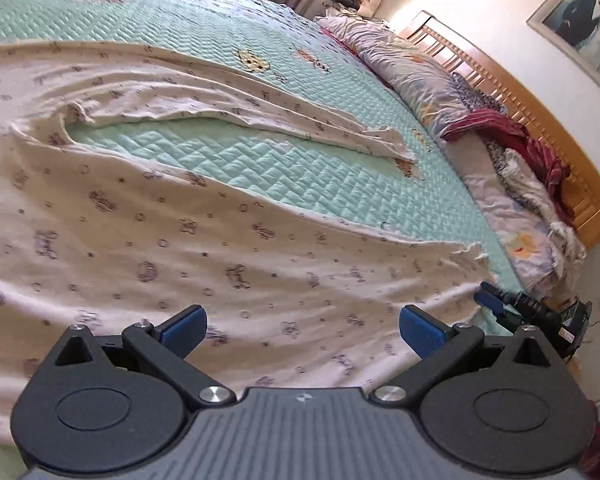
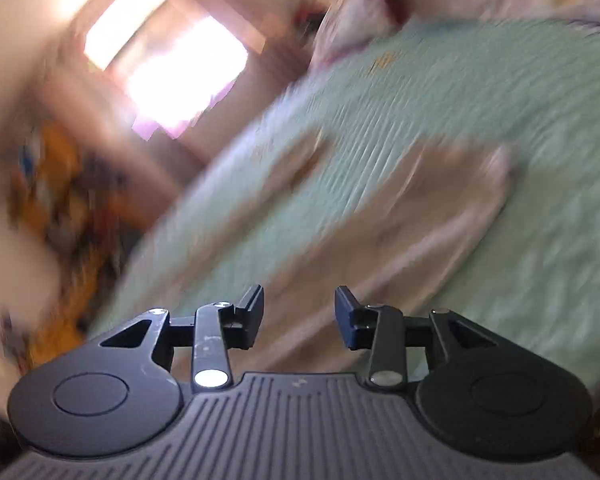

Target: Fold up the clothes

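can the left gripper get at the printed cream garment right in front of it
Probably yes: the left gripper hangs with jaws open just over the printed cream garment spread on the quilted green bedspread, nothing between.

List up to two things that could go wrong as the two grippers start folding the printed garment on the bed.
The garment lies wrinkled, its sleeve spread apart, so a fold may come out uneven. The right gripper view is heavily blurred; open and moving fast, it might miss the hem. The left gripper is also open.

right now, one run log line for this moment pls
step: fold clothes, no fold visible | garment: spread on green quilt | left claw: open, empty, over fabric | right claw: open, empty, view blurred
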Available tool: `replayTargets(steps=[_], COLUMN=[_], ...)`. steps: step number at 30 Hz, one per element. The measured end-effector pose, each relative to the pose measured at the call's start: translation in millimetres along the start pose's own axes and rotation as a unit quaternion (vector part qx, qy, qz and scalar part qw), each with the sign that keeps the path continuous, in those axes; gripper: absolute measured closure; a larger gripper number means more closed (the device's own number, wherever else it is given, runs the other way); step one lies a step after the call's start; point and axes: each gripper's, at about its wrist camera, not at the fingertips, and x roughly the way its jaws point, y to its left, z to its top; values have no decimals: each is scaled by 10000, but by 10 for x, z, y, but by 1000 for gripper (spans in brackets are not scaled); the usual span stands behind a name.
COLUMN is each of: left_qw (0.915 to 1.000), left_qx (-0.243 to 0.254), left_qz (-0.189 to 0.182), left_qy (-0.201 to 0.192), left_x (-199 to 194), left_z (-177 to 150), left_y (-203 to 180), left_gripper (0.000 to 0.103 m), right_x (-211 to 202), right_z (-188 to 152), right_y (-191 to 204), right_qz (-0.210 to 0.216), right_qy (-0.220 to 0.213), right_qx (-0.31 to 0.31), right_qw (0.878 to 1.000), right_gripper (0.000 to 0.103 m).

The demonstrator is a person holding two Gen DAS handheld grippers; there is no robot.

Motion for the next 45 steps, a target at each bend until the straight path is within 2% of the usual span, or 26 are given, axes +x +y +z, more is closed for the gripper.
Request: replayTargets(steps=[1,3,6,7,9,11,12,14,18,20,22,25,29,31,32,33,36,37,42,45], left_qw=[10000,9998,9996,9995,9993,9985,9974,9938,9869,9854,9864,9832,9872,9887,9883,9879,9906,9917,9958,9961], left_qx=[4,-31,-67,-66,136,348,557,995,1490,1466,1362,1571,1397,1352,1361,1371,1070,1013,747,496], left_qz=[78,195,265,299,356,412,435,481,514,676,592,569,480,456,513,576,660,643,537,548], left_qy=[-2,-25,-30,-20,35,92,106,131,342,547,709,734,609,460,450,445,539,457,-13,-490], left_x=[-34,-114,-188,-202,-171,-136,-105,-40,140,245,279,257,169,113,102,93,80,24,-280,-532], left_z=[-14,-51,-135,-164,-205,-245,-245,-240,-234,-278,-362,-466,-410,-366,-356,-346,-368,-361,-322,-254], left_y=[21,79,182,214,161,104,23,-148,-360,-349,-284,-276,-274,-272,-259,-244,-77,-32,182,371], left_gripper=[1,1,1,1,1,1,1,1,1,1,1,1,1,1,1,1,1,1,1,1], right_x=[45,-25,-190,-228,-244,-228,-150,81,469,495,350,166,51,54,101,178,282,275,130,148], right_z=[-63,-109,-121,-138,-122,-132,-129,-128,-174,-301,-445,-451,-366,-409,-432,-485,-712,-774,-759,-737], right_y=[34,22,22,70,238,472,597,820,1080,1088,1032,949,1105,1273,1310,1337,1317,1303,1232,1243], right_qz=[-271,-976,-1655,-1681,-1520,-962,-671,-349,-425,-563,-639,-736,-448,-237,-187,-192,-373,-409,-423,-499], right_qy=[163,59,-29,-4,-6,17,183,584,1382,1937,2066,2087,1432,1096,1080,1237,1623,1663,1600,1605], right_qx=[-223,-580,-821,-937,-1215,-1529,-1703,-2059,-2635,-2824,-3137,-2887,-2675,-2610,-2640,-2732,-2996,-3038,-2520,-2248], right_qw=[9993,9935,9828,9813,9809,9835,9829,9762,9538,9378,9246,9315,9518,9588,9583,9538,9394,9372,9535,9598], right_gripper=[77,103,103,93,84,78,71,70,70,70,70,70,66,44,41,40,40,40,39,33])
